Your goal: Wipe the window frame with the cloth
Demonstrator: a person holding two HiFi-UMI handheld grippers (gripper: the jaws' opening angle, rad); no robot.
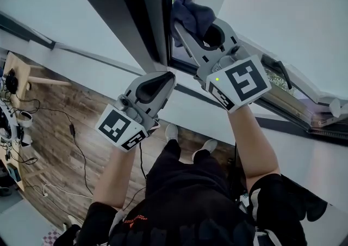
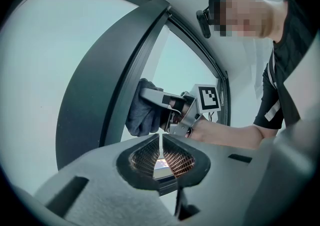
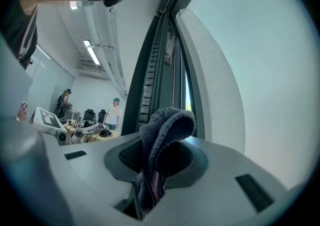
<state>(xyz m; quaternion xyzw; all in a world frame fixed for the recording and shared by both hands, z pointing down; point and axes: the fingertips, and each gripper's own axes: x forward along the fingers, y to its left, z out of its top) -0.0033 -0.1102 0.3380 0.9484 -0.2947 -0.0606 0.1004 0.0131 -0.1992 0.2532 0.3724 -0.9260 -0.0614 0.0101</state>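
forearms [image 1: 115, 171] sit closest to the head camera, one reaching up to each tool. the left gripper [image 1: 165, 80] has its jaws pressed together on nothing, tips aimed at the dark window frame [image 1: 138, 22] just ahead of it, taking no part in the wiping. to its right and further up, the right gripper [image 1: 187, 30] is clamped on the cloth [image 1: 191, 12], which bunches out past the jaw tips and looks to touch the frame's inner edge beside the narrow opening. for a clean wipe, i'd judge: hold the bunched cloth, not the bare jaw tips, against the frame, press evenly, and run along its length so the fold doesn't slip free.
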